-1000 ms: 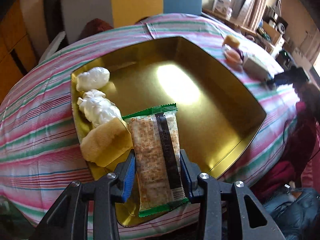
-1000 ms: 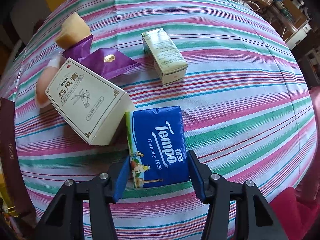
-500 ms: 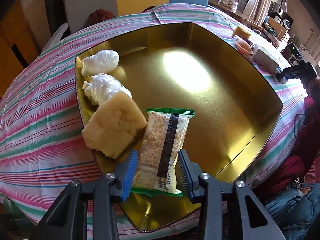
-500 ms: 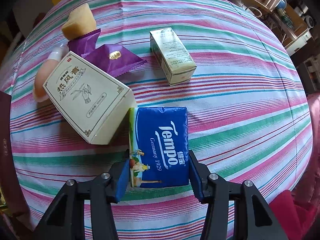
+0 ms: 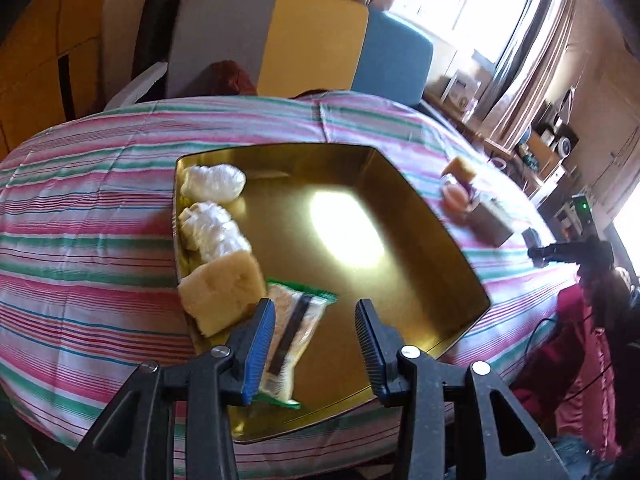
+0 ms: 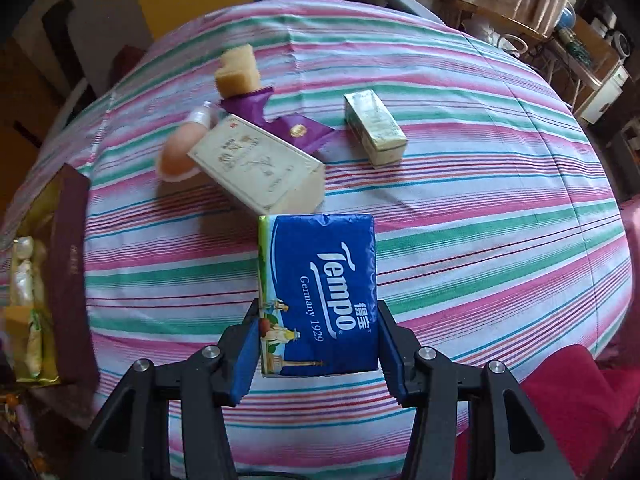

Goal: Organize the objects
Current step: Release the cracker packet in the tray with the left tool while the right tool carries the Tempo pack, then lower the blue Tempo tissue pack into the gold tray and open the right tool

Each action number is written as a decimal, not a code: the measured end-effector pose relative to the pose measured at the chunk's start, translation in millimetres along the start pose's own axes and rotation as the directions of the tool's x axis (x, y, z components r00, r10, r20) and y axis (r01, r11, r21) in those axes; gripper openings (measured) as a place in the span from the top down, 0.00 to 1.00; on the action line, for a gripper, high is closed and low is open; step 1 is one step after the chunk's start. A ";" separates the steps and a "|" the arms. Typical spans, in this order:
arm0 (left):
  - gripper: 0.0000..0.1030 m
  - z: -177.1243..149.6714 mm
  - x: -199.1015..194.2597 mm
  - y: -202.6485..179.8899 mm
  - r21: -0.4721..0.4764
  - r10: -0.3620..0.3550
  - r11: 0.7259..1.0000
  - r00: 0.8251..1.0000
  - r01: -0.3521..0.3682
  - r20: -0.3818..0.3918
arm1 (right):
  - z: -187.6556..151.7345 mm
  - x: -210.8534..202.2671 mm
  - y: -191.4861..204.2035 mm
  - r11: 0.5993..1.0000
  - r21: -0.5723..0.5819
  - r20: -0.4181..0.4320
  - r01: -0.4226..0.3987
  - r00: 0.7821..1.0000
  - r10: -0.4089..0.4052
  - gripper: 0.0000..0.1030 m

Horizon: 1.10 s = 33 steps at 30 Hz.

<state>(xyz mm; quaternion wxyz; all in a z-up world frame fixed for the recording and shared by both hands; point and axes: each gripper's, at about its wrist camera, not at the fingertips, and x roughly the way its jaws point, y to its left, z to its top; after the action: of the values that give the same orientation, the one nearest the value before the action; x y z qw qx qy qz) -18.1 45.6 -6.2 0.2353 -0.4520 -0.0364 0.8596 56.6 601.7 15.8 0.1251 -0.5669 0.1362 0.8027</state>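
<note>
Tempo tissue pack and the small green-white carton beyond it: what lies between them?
In the right wrist view only bare striped tablecloth lies between the Tempo tissue pack and the small green-white carton.

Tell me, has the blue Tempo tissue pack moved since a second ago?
Yes. The blue Tempo tissue pack, clamped in the right gripper, has lifted off the striped tablecloth, away from the cream printed box.

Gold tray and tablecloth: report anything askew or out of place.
In the gold tray, the cracker packet lies tilted, its end on the near rim. On the tablecloth, the cream box leans on a pink pouch.
</note>
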 end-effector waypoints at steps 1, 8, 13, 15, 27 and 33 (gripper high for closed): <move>0.59 1.3 -0.9 -3.0 -0.004 -0.012 1.000 1.000 0.012 0.010 | -4.2 -10.7 6.0 1.000 -0.017 0.023 -0.016 1.000 0.016 0.49; 0.59 4.6 -4.9 -12.2 -0.058 0.014 0.998 0.998 -0.011 0.060 | -10.2 -10.7 142.4 0.963 -0.231 0.095 -0.138 0.982 0.164 0.49; 0.59 0.6 -20.9 0.8 -0.134 0.145 0.983 0.982 -0.128 0.121 | -15.6 -11.6 244.3 0.884 -0.399 0.058 -0.243 0.956 0.288 0.49; 0.59 -2.0 -24.9 8.2 -0.161 0.172 0.975 0.977 -0.151 0.128 | -22.7 -4.1 283.5 0.849 -0.456 0.020 -0.267 0.950 0.310 0.49; 0.59 -23.2 -28.6 44.4 -0.261 0.208 0.949 0.972 -0.174 0.108 | -70.9 89.2 412.7 0.719 -0.601 -0.236 -0.348 0.937 0.256 0.49; 0.59 -25.5 -28.8 48.0 -0.268 0.197 0.950 0.974 -0.163 0.107 | -81.9 99.9 432.7 0.674 -0.619 -0.293 -0.404 0.914 0.280 0.44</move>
<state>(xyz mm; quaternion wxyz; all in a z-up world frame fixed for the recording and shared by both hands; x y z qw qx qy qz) -1.9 -13.4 -12.5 0.0921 -0.4219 -0.1219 0.8937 -58.0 173.7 -71.5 -0.2514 -0.6053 -0.0458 0.7538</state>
